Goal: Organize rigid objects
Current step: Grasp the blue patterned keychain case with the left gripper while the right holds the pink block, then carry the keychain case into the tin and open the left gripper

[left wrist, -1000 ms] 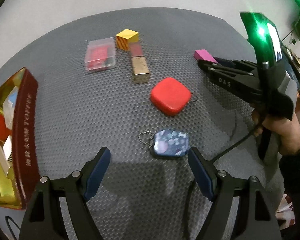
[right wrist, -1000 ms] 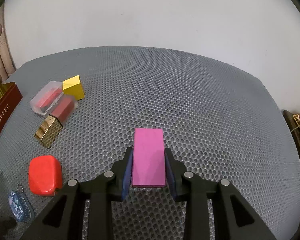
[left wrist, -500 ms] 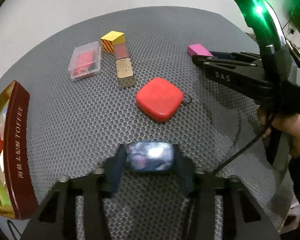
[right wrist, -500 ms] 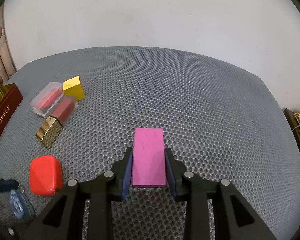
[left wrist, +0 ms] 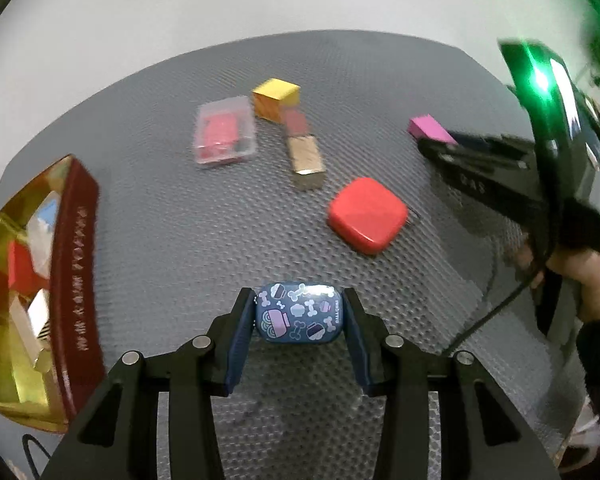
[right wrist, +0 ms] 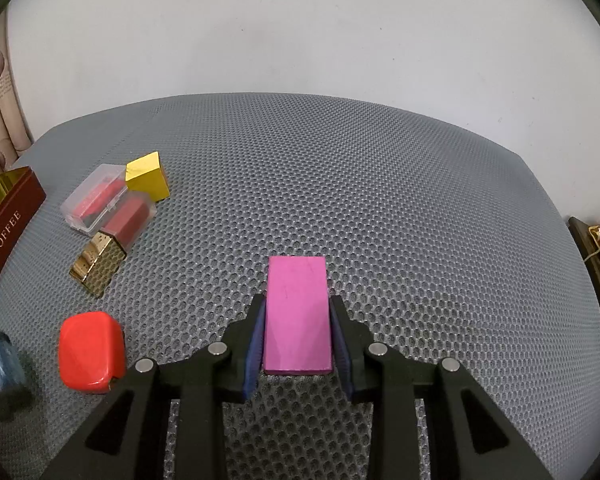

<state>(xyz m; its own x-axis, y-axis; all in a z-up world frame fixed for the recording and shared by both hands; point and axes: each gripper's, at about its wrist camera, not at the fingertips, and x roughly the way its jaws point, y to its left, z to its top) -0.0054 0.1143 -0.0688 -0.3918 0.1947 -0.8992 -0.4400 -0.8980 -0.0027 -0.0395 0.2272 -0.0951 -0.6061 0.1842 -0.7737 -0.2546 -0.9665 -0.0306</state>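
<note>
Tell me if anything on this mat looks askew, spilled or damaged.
Nothing looks spilled or broken. The loose pieces just lie at mixed angles: the gold block slants beside the clear case, and the red square case sits turned cornerwise.

Left gripper (left wrist: 299, 318) just clamped on a held item, right gripper (right wrist: 298, 334) likewise, both seemingly angled downward.

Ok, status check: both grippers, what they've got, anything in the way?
Left gripper just closed, shut on blue patterned case. Right gripper shut on pink block. Toffee tin open at left; path to it looks clear.
</note>
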